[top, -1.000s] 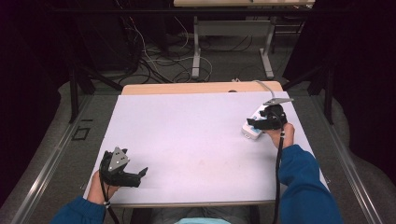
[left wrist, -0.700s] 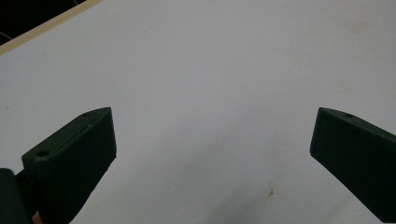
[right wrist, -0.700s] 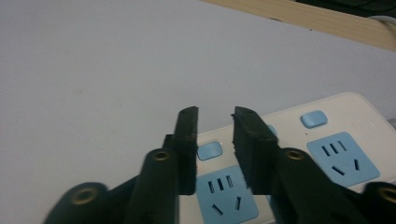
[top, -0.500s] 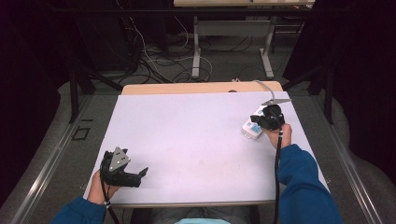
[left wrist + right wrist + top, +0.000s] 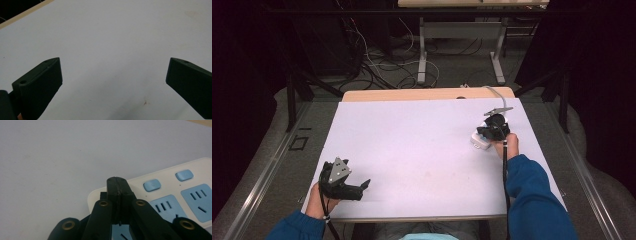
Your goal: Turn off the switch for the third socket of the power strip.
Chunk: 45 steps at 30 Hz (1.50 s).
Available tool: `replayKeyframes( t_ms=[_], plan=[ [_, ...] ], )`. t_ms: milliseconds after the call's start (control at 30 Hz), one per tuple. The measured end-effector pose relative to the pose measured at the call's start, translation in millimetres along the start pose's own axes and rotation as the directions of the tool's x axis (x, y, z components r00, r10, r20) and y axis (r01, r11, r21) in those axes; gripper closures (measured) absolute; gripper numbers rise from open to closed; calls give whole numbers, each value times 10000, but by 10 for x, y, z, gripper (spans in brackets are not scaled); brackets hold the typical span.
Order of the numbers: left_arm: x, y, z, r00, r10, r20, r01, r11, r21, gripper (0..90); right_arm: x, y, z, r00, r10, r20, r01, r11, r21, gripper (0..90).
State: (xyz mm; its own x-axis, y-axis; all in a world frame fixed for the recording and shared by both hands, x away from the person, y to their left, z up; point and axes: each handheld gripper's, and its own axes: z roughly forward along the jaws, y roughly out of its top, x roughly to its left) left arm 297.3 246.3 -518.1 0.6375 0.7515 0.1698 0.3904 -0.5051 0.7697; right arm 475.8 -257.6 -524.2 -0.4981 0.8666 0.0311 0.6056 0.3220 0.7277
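white power strip point(image 5: 160, 192) flat on the table's right side, near the far right edge, cream casing with rounded corners, pale blue socket faces, two pale blue rocker switches point(image 5: 151, 185), socket side up, partly under the gripper

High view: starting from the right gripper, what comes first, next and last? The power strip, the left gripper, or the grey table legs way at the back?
1. Power strip: directly under the right gripper.
2. Grey table legs: beyond the table's far edge.
3. Left gripper: opposite near corner.
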Motion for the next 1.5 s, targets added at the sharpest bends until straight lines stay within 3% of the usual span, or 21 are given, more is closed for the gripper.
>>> replayKeyframes(
  t_ms=[200, 367, 467, 1100, 1500],
  plan=[
    [-1, 0, -3, 10000, -11, -33, 11, 10000, 17, 5, 15, -15, 38, 9995, -129, 286, 123, 9997, 192, 900],
    [4, 0, 0, 9999, 110, -77, -109, 9999, 45, 6, 24, -30, 52, 9997, -101, 229, 98, 9999, 114, 900],
    [-6, -1, -7, 10000, 73, -42, -73, 9999, 82, 6, 34, -35, 55, 9989, -325, 328, 323, 9995, 58, 900],
    [-7, -2, -9, 10000, 48, -61, -48, 10000, 56, 7, 39, -59, 62, 9988, 88, 473, -80, 9998, -157, 900],
    [1, -1, -5, 9998, 142, -114, -141, 9999, 86, 7, 39, -60, 61, 9990, 42, 446, -37, 9999, -130, 900]
  ],
)
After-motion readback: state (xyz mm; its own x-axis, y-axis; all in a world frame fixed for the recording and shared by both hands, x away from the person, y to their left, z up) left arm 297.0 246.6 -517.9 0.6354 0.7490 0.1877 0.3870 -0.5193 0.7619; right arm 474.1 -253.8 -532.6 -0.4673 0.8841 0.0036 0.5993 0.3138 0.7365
